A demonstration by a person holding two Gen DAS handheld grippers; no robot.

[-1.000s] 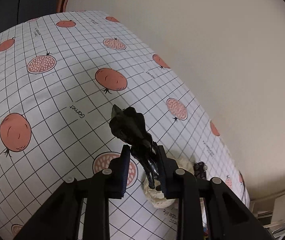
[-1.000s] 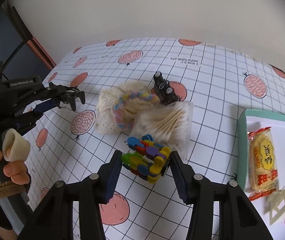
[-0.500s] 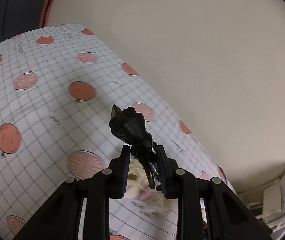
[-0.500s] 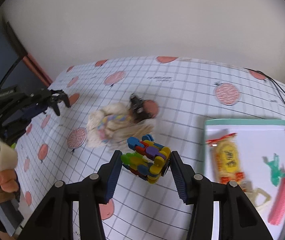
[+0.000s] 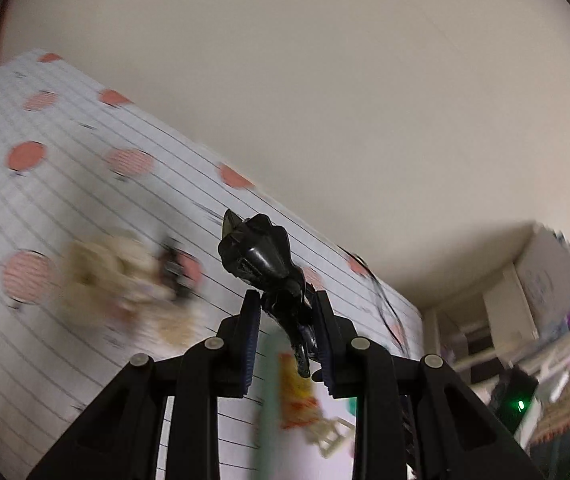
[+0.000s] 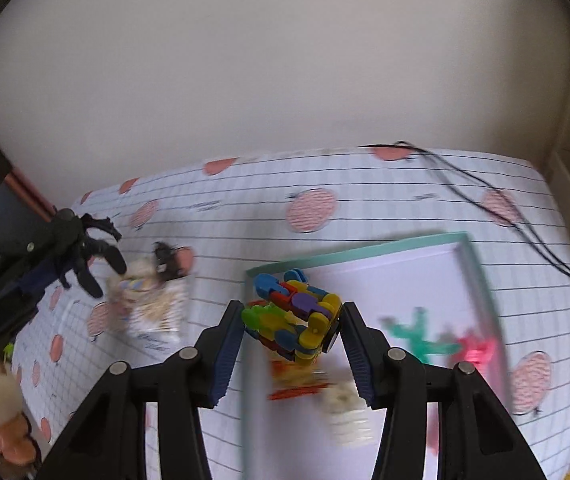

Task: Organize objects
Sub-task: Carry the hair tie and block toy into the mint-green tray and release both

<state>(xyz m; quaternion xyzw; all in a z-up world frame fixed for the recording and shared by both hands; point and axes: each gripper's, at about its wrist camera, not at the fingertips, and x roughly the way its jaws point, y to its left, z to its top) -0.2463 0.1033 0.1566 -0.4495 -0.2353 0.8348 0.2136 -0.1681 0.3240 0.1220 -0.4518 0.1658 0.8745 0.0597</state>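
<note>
A plain cream-coloured wall (image 6: 269,64) fills the upper half of both views. Below it is a table covered by a white grid-lined tablecloth with red pomegranate prints (image 6: 365,208). In the right corner, blurred pale shelving (image 5: 525,312) holds boxes and clutter.

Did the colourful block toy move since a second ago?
Yes. The colourful block toy, held in the right gripper, went rightward from beside the cotton swabs to over the tray.
</note>
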